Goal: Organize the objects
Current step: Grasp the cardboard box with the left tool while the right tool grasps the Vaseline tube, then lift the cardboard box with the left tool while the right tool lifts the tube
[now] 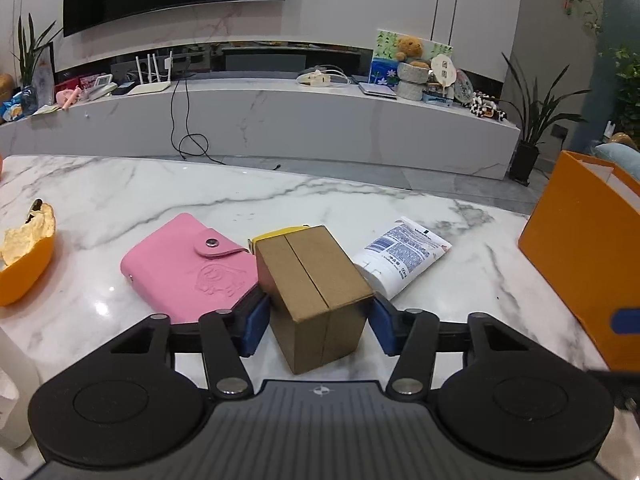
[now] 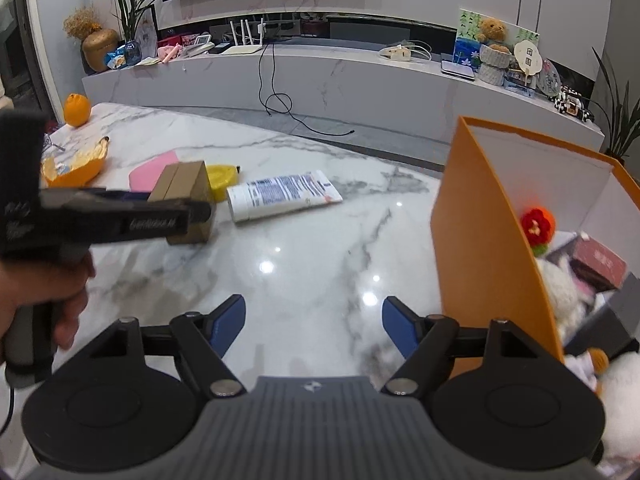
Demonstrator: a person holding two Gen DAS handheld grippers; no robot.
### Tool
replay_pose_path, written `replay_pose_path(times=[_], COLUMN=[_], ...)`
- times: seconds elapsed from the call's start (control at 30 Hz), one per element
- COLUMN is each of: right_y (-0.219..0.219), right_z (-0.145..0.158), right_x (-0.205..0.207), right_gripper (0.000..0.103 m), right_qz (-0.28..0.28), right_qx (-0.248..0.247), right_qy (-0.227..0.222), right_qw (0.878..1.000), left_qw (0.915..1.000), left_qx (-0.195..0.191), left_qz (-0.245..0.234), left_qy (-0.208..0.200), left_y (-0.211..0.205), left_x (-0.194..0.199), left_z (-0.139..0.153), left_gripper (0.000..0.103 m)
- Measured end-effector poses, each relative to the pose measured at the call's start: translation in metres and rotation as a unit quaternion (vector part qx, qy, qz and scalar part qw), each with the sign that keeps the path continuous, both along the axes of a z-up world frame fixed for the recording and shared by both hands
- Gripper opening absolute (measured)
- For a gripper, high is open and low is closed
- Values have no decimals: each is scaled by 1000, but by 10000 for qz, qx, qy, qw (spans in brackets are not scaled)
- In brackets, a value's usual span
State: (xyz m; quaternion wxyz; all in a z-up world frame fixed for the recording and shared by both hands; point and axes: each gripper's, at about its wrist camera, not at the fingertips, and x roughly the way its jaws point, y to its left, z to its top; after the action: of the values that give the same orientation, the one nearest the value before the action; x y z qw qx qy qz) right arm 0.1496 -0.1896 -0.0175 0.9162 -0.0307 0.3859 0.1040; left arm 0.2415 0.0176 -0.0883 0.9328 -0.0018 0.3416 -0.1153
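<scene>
A small brown cardboard box (image 1: 316, 280) stands on the marble table (image 1: 120, 196), and my left gripper (image 1: 320, 322) is shut on it, its blue pads (image 1: 254, 328) pressed to both sides. The right wrist view shows the same box (image 2: 182, 182) from the side with the left gripper (image 2: 188, 216) around it. A pink snap wallet (image 1: 188, 268) lies left of the box, a yellow item (image 1: 276, 235) behind it, a white tube (image 1: 400, 256) to its right. My right gripper (image 2: 314, 320) hangs open over bare marble, nothing between its fingers.
A tall orange box (image 2: 480, 240) stands open at the right, holding plush toys and a red knitted flower (image 2: 538, 226). An orange peel (image 1: 24, 256) lies at the far left, a whole orange (image 2: 76, 110) beyond it. A hand (image 2: 60, 300) holds the left gripper.
</scene>
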Motion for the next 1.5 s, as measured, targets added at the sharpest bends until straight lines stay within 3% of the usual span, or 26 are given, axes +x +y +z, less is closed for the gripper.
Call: replay_pose_path(times=[0.17, 0.3, 0.57, 0.73, 0.87, 1.0, 1.1, 1.27, 1.5], right_y=[15, 30, 52, 62, 68, 79, 91, 105, 91], right_z=[1, 0, -8, -13, -25, -33, -38, -39, -42], right_x=[17, 32, 81, 109, 134, 150, 159, 157, 129], right_gripper=[77, 77, 77, 76, 76, 75, 74, 51, 48], right_qz=[13, -14, -717, -1510, -2243, -2551, -2555, -2148, -1731], right_qx=[23, -54, 304, 800, 1034, 1072, 888, 344, 220], right_qy=[-2, -13, 289, 533, 857, 1001, 1048, 923, 794], right_qw=[10000, 10000, 9965, 9839, 9652, 9557, 9570, 9717, 9815], left_qw=[9998, 9995, 9997, 9992, 9990, 9988, 9988, 9986, 9985], left_qx=[-187, -269, -96, -173, -145, -143, -189, -178, -161], left_qz=[-102, -155, -169, -137, -160, -205, -192, -241, -308], left_qy=[50, 105, 159, 321, 394, 410, 414, 429, 429], left_y=[18, 33, 45, 53, 56, 58, 62, 64, 65], left_x=[-10, -19, -33, -36, -37, -38, -38, -39, -41], left_z=[2, 4, 7, 11, 10, 11, 12, 13, 10], left_gripper=[53, 52, 52, 52, 52, 52, 52, 52, 53])
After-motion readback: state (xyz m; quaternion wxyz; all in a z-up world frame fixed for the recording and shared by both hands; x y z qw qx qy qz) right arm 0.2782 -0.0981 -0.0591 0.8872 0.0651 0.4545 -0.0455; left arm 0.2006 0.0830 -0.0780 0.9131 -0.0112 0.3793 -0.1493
